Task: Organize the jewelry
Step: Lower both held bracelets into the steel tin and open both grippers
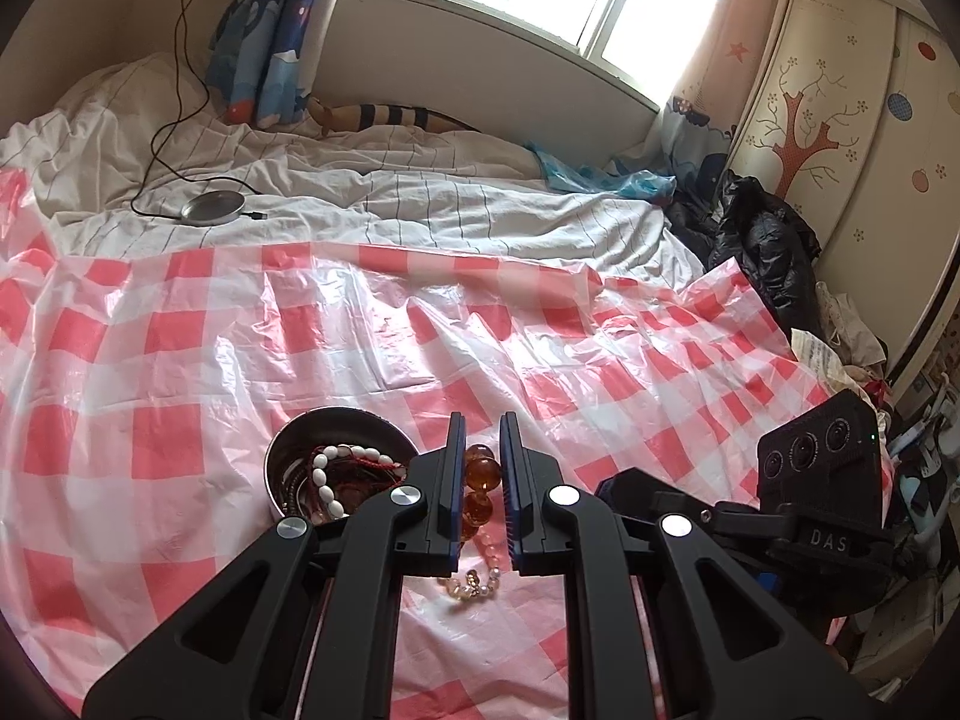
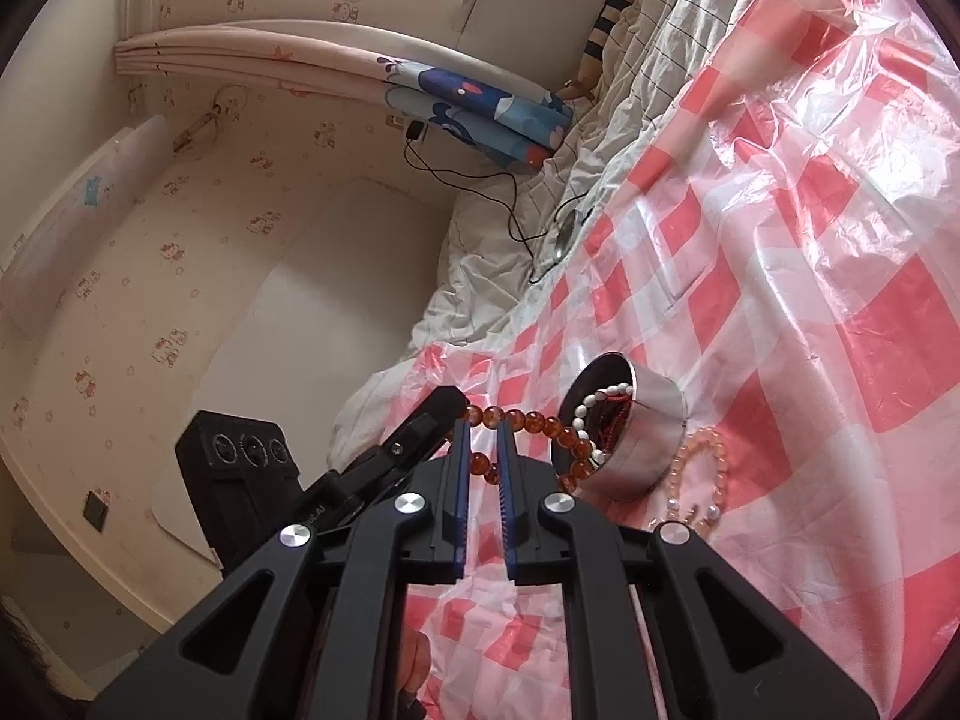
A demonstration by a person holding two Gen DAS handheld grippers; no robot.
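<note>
Left wrist view: left gripper [image 1: 483,468] nearly shut on the amber bead bracelet [image 1: 480,480], just right of the metal bowl [image 1: 282,450] on the red-checked plastic sheet [image 1: 180,372]; in the bowl, a white bead bracelet [image 1: 336,468] and red cords; a pale pink bead bracelet [image 1: 480,576] loose on the sheet below. Right wrist view: right gripper [image 2: 483,450] nearly closed, amber strand crossing between its jaws, pinch not certain; strand stretched from there over the bowl rim [image 2: 600,480]. Probably mid-transfer into the bowl; next, carry over the rim, release, then fetch the pink one.
</note>
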